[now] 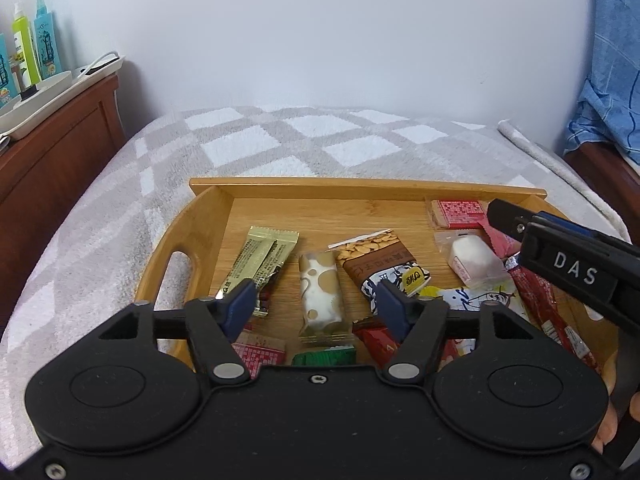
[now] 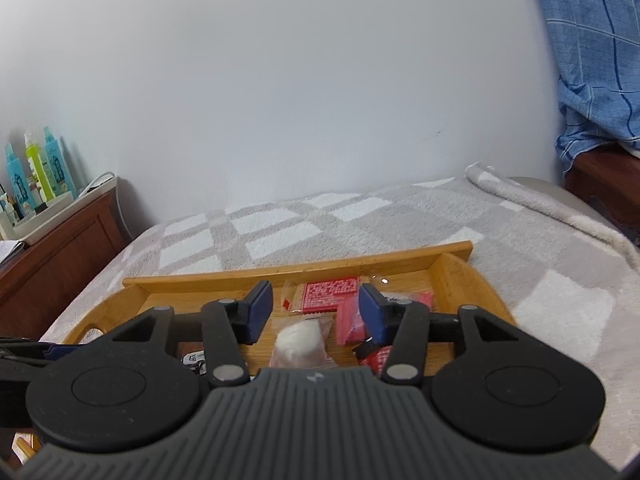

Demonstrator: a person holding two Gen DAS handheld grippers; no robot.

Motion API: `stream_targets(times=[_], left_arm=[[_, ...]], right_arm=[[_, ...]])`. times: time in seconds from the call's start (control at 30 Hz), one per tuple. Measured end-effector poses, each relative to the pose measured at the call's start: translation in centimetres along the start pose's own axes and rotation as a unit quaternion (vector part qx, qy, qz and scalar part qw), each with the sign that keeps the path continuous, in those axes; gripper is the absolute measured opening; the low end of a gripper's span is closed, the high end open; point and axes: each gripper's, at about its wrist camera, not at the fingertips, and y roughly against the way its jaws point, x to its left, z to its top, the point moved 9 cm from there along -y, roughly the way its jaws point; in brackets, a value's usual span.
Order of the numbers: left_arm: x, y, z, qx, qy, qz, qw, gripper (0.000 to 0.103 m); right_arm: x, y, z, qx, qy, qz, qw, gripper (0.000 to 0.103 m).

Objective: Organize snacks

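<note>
Lying in a wooden tray [image 1: 208, 240] at lower centre, snack packets are seen, white gold-spotted bar [image 1: 320, 296] between the parted, empty left gripper [image 1: 316, 308] fingers, right gripper [image 2: 316, 312] likewise spread over a white sweet [image 2: 300, 340], nothing clamped.

A grey-checked blanket [image 1: 280, 148] lies below a plain white wall [image 1: 320, 32], beside a wooden cabinet [image 1: 52, 152].
</note>
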Motion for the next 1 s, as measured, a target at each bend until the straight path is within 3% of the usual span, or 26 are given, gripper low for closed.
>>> stream_targets(times=[0.13,0.4,0.47,0.7,1.0], left_arm=[[-0.2,1.0,0.0,-0.007,-0.007,-0.001,1.0000,0.079],[-0.9,3.4,-0.5,-0.018,-0.028,-0.004,0.9994,0.083],[-1.0,4.1,-0.8,-0.021,-0.030,-0.004,0.9993,0.091],[-1.1,6.9,-2.2,-0.038,-0.032,-0.008,0.9987,0.092],[-0.6,10.0,-4.9,-0.048,-0.020,-0.012,0.9986,0.097]], right_arm=[[-0.8,1.1,0.6,-0.014,-0.003,-0.007,1.000,0.075],[-2.3,4.7,0.9,-0.041,-0.007,-0.023,0.999,0.085],[-2.5,5.7,0.7,-0.043,-0.012,-0.022,0.999,0.085],[-3.0,9.3,0.1,-0.072,0.002,-0.032,0.997,0.089],[-3.7,13.3,-2.7,-0.075,0.006,-0.035,0.997,0.096]])
